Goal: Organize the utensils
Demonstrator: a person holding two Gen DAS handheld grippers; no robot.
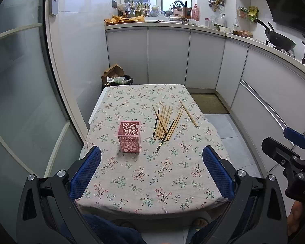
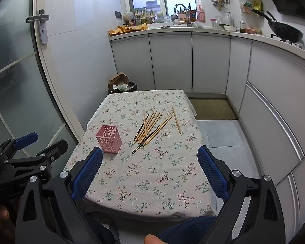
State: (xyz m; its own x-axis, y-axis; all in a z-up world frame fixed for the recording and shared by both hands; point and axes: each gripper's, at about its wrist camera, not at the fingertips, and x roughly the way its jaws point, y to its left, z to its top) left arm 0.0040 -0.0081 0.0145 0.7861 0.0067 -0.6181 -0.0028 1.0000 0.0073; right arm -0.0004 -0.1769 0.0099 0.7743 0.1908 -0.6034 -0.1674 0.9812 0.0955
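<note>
Pink perforated holder [image 1: 129, 136] stands upright on the floral tablecloth [image 1: 144, 174] in the left wrist view, w/ a loose pile of chopsticks [image 1: 164, 123] lying flat to its right, apart from it; most are pale wood, a couple are dark. One single chopstick [image 1: 188, 112] lies off to the right of the pile, not touching. Left gripper [image 1: 151, 168] hangs over the near part of the table, blue pads [image 1: 85, 172] spread wide, nothing btwn them. Right gripper [image 1: 290, 152] shows at the right edge, side-on; can't tell how far open from here. Kitchen cabinets [image 1: 168, 57] run along the far wall and right side. Right wrist view: holder [image 2: 108, 139] sits near-left, just past the left pad, chopsticks [image 2: 150, 127] centre, single chopstick [image 2: 176, 119] to the right of them. Right gripper [image 2: 150, 168] over the near table edge, fingers wide apart, empty. Left gripper [image 2: 30, 148] visible at left edge, off the table, holding nothing.
</note>
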